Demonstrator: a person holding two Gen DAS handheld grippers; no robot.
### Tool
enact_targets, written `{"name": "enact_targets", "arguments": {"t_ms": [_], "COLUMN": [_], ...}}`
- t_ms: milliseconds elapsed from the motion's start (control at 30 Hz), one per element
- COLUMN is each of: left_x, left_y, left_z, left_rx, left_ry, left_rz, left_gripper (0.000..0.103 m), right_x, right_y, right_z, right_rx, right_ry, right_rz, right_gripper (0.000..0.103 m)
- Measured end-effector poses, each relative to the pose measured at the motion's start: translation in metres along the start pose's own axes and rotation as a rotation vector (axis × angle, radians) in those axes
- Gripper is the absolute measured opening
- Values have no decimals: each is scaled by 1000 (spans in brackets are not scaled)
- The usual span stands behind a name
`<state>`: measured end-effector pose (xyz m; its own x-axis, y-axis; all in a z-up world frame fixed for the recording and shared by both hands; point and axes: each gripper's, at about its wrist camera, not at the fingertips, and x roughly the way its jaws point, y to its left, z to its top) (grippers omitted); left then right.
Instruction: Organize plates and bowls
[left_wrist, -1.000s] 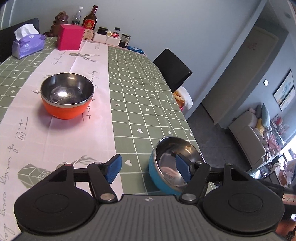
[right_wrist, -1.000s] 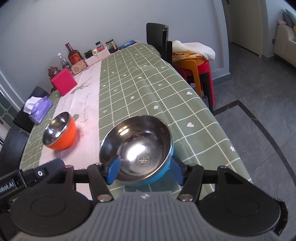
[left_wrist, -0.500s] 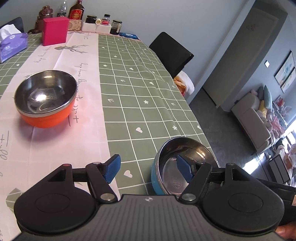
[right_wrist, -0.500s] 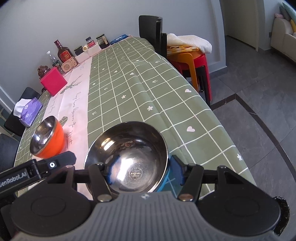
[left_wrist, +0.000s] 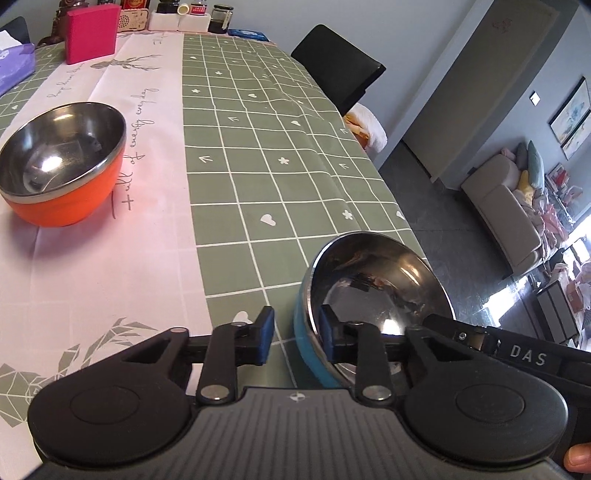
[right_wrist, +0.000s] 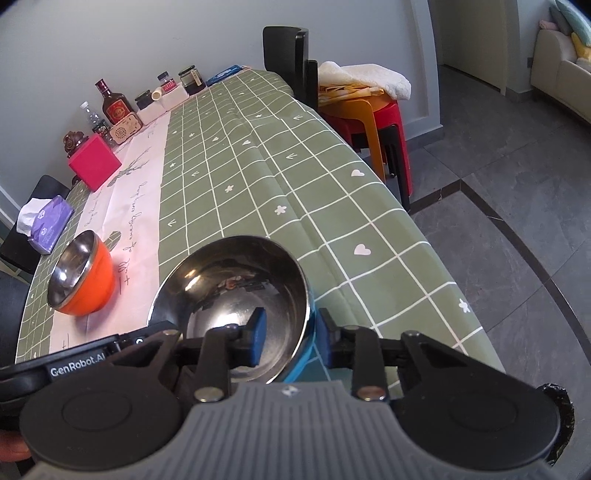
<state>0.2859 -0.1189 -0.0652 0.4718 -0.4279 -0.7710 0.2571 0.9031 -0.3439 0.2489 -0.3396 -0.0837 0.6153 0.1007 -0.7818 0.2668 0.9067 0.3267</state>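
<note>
- Seen only from the left wrist: a beige sofa (left_wrist: 506, 206) heaped with cushions, framed pictures on the grey wall, and a fingertip at the bottom right corner
- Seen only from the right wrist: stacked red and orange plastic stools (right_wrist: 373, 125) draped with a white towel, a brown liquor bottle (right_wrist: 112, 101) along the far edge of the table, and the full purple tissue pack (right_wrist: 50, 223)
- Shown in both: blue-walled bowl with a mirror-bright steel lining (left_wrist: 373, 291) (right_wrist: 240, 295) at the near right corner of the green-checked tablecloth (left_wrist: 266, 140), tipped up rather than flat
- Left gripper (left_wrist: 295, 338) straddling the bowl's left wall, one blue pad inside, one outside with a gap showing; jaws closing
- Right gripper (right_wrist: 290, 339) straddling the right wall likewise, jaws closing; full contact impossible to tell
- Orange-walled steel-lined bowl (left_wrist: 61, 162) (right_wrist: 79, 275) upright on the pink runner (left_wrist: 92, 258), well apart towards the left edge
- Pink box (left_wrist: 92, 33) near the far edge
</note>
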Motion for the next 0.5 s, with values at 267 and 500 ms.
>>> {"name": "enact_targets", "arguments": {"t_ms": [267, 500], "left_x": [-3, -30], "left_y": [-17, -15], "left_z": [-4, -4], "left_rx": [38, 54], "left_ry": [12, -31], "left_rz": [41, 79], "left_gripper": [12, 12], "right_x": [-4, -19], "right_y": [-1, 11], "right_z": [-1, -5], "right_rx": [9, -25], "right_ry": [-13, -55], "right_rz": [-19, 21], "right_gripper": [6, 6]}}
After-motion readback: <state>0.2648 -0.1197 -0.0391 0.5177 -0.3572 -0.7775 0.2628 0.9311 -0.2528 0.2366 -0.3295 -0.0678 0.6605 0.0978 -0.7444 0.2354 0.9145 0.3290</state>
